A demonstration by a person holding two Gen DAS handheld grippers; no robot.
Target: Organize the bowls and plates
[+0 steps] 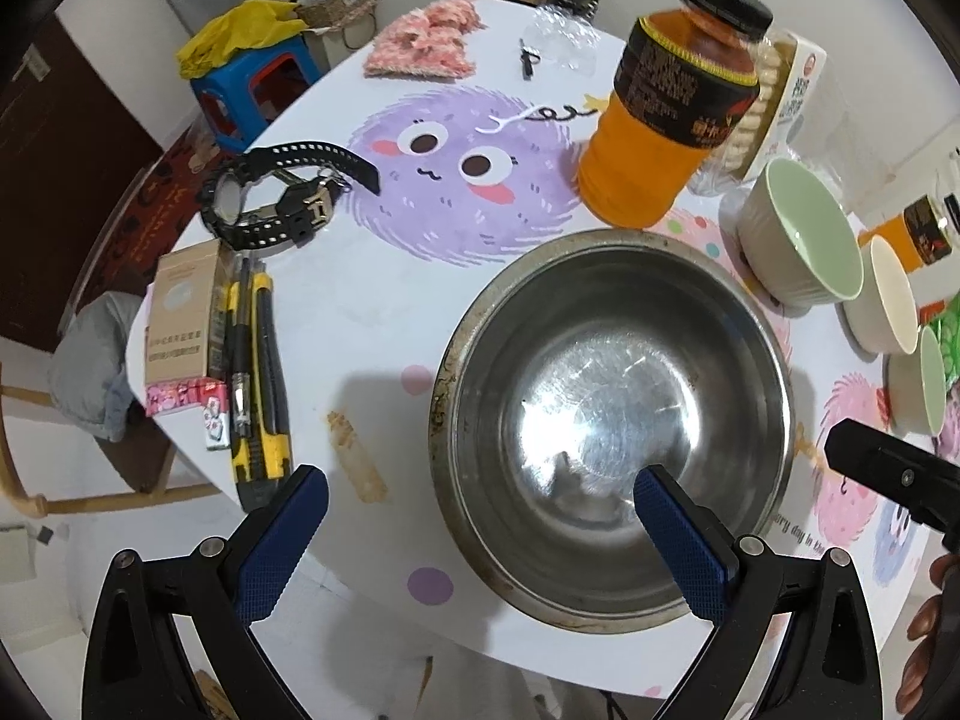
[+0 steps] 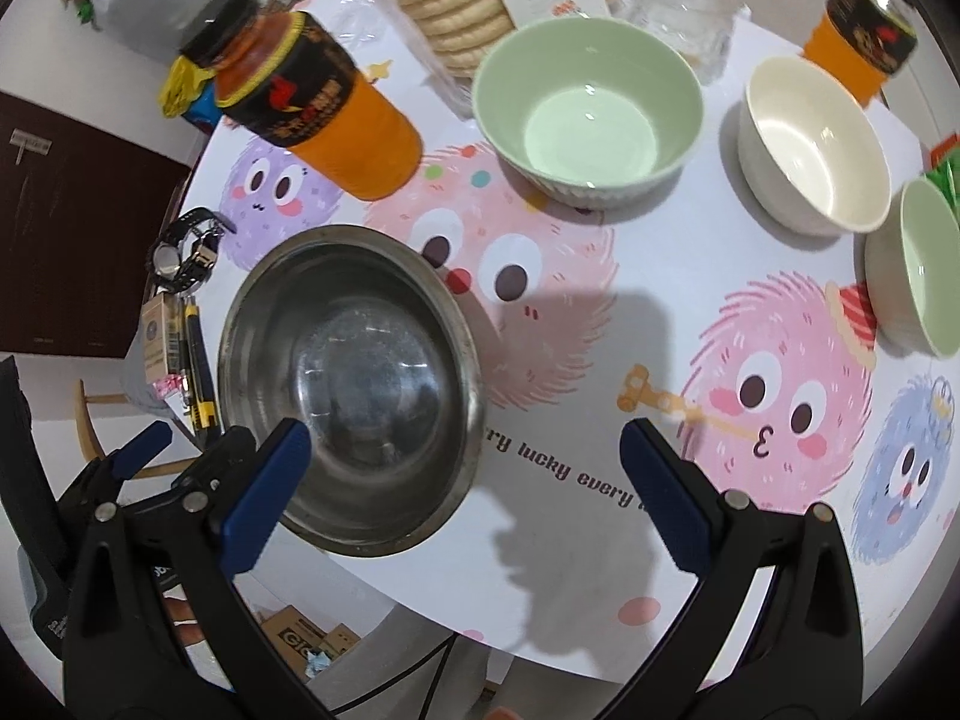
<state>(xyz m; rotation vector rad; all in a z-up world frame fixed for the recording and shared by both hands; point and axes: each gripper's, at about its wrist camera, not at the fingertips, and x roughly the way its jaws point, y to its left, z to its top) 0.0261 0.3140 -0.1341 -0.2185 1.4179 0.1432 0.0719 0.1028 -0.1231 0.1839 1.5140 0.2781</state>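
Observation:
A large steel bowl (image 1: 612, 420) sits empty near the table's front edge; it also shows in the right wrist view (image 2: 351, 390). My left gripper (image 1: 480, 528) is open above its near rim, one finger over the bowl, one outside. My right gripper (image 2: 465, 480) is open and empty above the table, just right of the steel bowl. A large green bowl (image 2: 588, 114), a white bowl (image 2: 813, 147) and a second green bowl (image 2: 918, 264) stand upright farther back and right. The large green bowl (image 1: 801, 234) and the white bowl (image 1: 888, 294) show in the left wrist view too.
An orange drink bottle (image 2: 312, 102) stands behind the steel bowl, a second one (image 2: 858, 30) at the far right. A biscuit pack (image 2: 456, 0) lies at the back. A watch (image 1: 282, 198), a box (image 1: 180, 312) and a utility knife (image 1: 264, 384) lie left.

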